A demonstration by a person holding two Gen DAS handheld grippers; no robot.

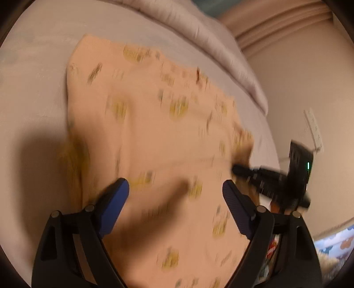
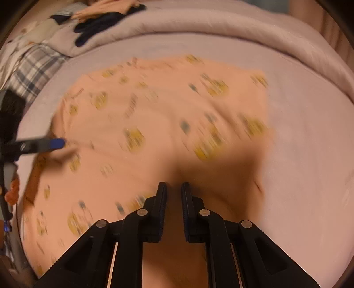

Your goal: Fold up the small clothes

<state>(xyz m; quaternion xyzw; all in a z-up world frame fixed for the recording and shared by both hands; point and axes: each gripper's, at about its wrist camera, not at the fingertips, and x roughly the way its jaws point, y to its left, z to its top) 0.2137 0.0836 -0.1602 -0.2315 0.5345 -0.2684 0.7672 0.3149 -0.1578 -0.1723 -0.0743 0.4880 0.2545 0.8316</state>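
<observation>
A peach garment (image 1: 154,133) with yellow prints lies spread flat on the pale bed sheet (image 2: 309,155); both views are motion-blurred. My left gripper (image 1: 176,185) hangs open over the garment's near part, blue pads wide apart with only cloth below them. One of its blue fingertips (image 2: 56,143) shows in the right wrist view, over the garment's (image 2: 154,115) left edge. My right gripper (image 2: 173,186) is shut, low over the garment's shadowed near part. It also appears in the left wrist view as the right gripper (image 1: 237,170), at the garment's right edge. Whether cloth is pinched there is unclear.
A rolled pale duvet (image 2: 221,22) runs along the far side of the bed. A pile of dark and peach clothes (image 2: 106,20) and a plaid cloth (image 2: 33,66) lie at the far left. A wall with a white power strip (image 1: 314,130) stands beyond the bed's right side.
</observation>
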